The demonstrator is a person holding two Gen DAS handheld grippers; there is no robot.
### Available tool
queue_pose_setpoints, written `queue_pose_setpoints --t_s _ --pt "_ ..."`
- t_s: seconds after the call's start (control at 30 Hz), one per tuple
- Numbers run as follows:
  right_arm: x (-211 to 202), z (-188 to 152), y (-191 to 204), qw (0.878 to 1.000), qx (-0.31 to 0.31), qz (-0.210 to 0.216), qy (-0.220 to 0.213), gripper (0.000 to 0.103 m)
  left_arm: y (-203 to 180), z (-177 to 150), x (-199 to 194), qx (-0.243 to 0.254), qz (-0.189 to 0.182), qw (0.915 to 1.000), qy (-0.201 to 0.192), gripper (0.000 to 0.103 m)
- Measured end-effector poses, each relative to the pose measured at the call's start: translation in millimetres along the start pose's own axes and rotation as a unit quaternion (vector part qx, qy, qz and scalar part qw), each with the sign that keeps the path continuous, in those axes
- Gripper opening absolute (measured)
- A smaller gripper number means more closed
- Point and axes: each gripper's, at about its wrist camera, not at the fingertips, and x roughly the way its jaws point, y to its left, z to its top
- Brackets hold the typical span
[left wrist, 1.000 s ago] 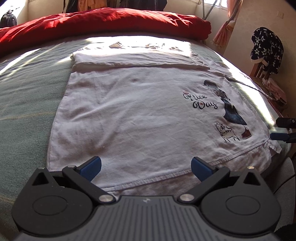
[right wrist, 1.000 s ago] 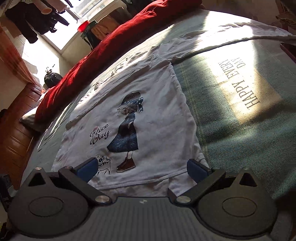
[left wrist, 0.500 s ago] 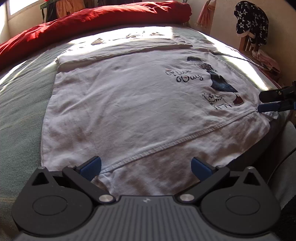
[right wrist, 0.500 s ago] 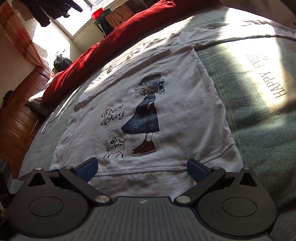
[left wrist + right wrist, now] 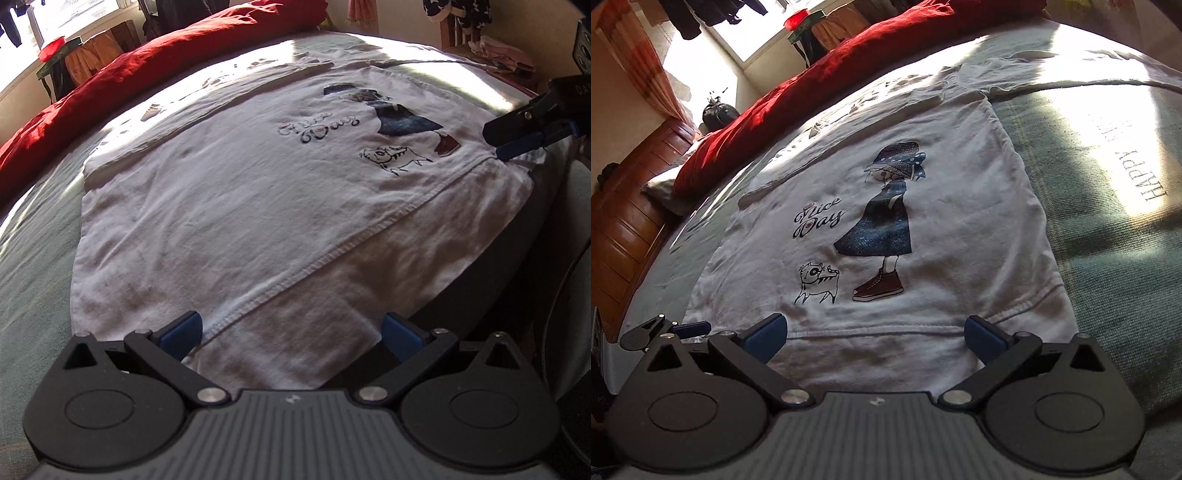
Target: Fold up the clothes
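My left tongs (image 5: 291, 334) stand wide apart, the two blue pads spread over the near hem of the white T-shirt (image 5: 236, 206); nothing is gripped between them, and I cannot tell whether the pads touch the cloth. My right tongs (image 5: 875, 338) are equally released, pads splayed on either side of the hem's near edge, just short of the printed shoe and little cat.

In the left wrist view the right tongs appear at the far right, their blue tips right at the shirt's right hem corner, where the fabric bunches slightly; from there I cannot tell whether they touch it. In the right wrist view one blue tip of the left tongs shows at the near left, beside the shirt's left hem corner.

The T-shirt lies flat, print upward, on the green bed cover (image 5: 1115, 236), hem nearest me and reaching the bed's near edge. A back layer of the hem shows below the stitched front hem. A red duvet (image 5: 155, 62) lies along the far side.
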Motion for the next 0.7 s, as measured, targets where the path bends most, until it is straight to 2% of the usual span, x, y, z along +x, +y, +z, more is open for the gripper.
queue_pose_setpoints --t_s 0.1,0.2,0.43,0.7 --pt "1 0 2 1.0 -0.004 -0.004 0.002 0.103 20 0 -6 -0.042 -0.004 0.9991 -0.009 0.102" --pt "2 -1 3 1.0 -0.01 -0.008 0.002 0.103 37 -3 0 -0.086 -0.006 0.9963 0.004 0.102" --pt "6 -3 6 1.0 -0.017 -0.019 0.006 0.103 44 -17 -4 -0.109 -0.009 0.994 0.005 0.102" --pt "9 -12 19 0.997 -0.068 -0.047 0.002 0.103 57 -22 -14 -0.153 -0.015 0.9881 0.0 0.102"
